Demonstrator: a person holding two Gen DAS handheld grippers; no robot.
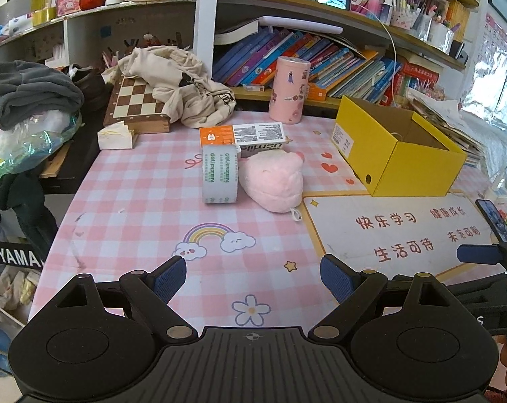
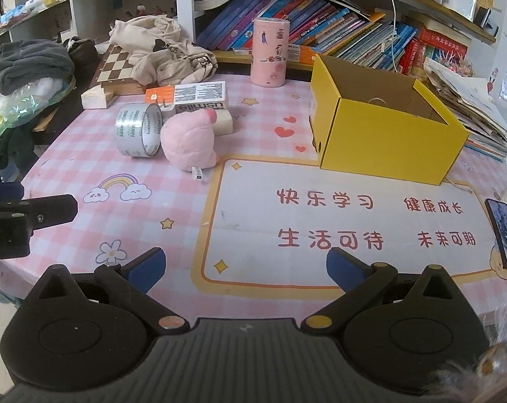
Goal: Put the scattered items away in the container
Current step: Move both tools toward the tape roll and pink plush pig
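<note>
A pink plush toy point(image 1: 271, 181) point(image 2: 188, 142) lies mid-table. A roll of grey tape point(image 1: 219, 174) point(image 2: 139, 130) stands on edge at its left. A white and orange usmile box point(image 1: 242, 137) point(image 2: 189, 96) lies just behind them. An open yellow cardboard box point(image 1: 417, 171) point(image 2: 384, 144) stands to the right. My left gripper point(image 1: 253, 277) is open and empty, low over the near tablecloth. My right gripper point(image 2: 245, 268) is open and empty over the white mat. Each gripper shows at the edge of the other's view.
A pink cylinder tin point(image 1: 289, 90) point(image 2: 269, 53) stands at the back. A chessboard box point(image 1: 136, 105) with beige cloth point(image 1: 183, 84) lies back left. A phone point(image 2: 504, 233) lies at the right edge. Bookshelves point(image 1: 320, 57) line the rear. Clothes point(image 1: 28, 94) pile at left.
</note>
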